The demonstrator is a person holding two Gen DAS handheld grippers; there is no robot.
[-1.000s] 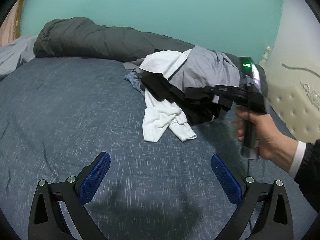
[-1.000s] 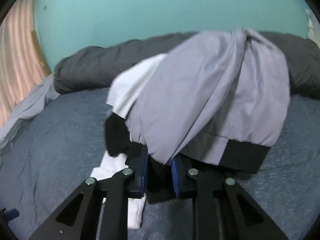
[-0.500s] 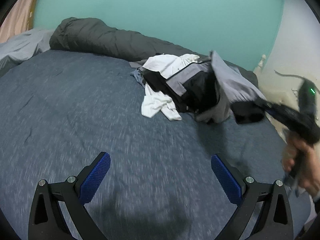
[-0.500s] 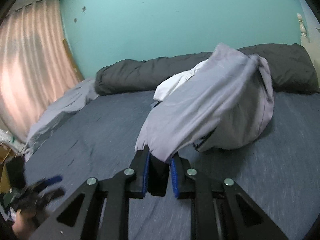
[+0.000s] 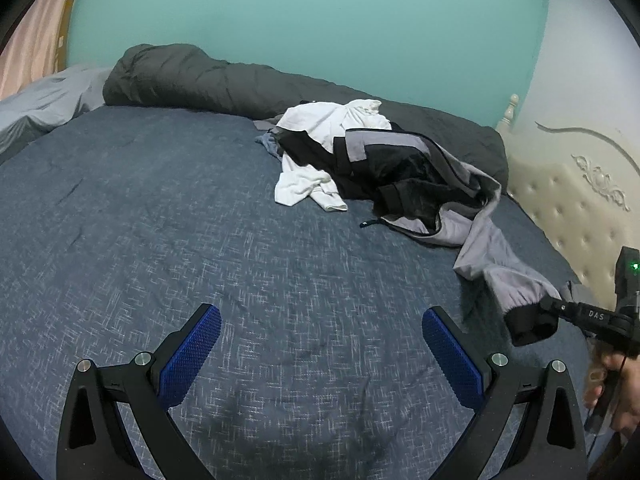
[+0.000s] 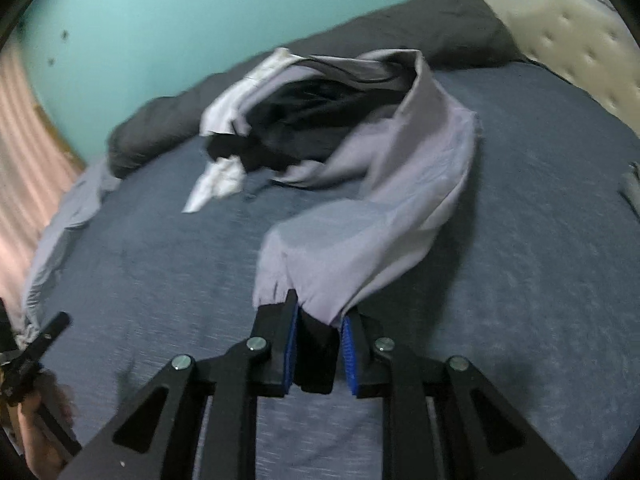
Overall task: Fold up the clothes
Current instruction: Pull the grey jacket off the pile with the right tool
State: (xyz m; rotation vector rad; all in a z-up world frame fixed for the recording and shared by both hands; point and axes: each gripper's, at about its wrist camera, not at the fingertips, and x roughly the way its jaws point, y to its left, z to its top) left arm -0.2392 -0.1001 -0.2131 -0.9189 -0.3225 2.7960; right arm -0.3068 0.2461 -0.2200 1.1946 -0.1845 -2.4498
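**Right claw on jacket cuff, sleeve drawn out over the bed**

Right gripper (image 6: 318, 350): the black cuff (image 6: 316, 360) of the grey jacket (image 6: 384, 200) sits between its blue pads. Jaws are opening; the left pad lies against the cuff, a thin gap shows at the right pad, so I cannot tell whether they still press it firmly. The left wrist view shows the cuff hanging at the claw's tip, raised off the sheet.

Grey jacket: one sleeve runs in a long band from the cuff back to the body of the garment, which lies crumpled and partly open, dark lining showing, toward the far right part of the blue bedsheet (image 5: 200, 220). It overlaps a white garment (image 5: 316, 152) that lies in the same heap, touching it on the left.

Left gripper (image 5: 320, 356): jaws wide apart, nothing between them, held above bare sheet, well apart from the heap.

Background: rolled dark grey duvet (image 5: 208, 80) along the far edge of the bed, against a teal wall (image 5: 312, 20). Cream tufted headboard (image 5: 568, 200) on the right. A person's hand (image 5: 616, 388) grips the right tool's handle.
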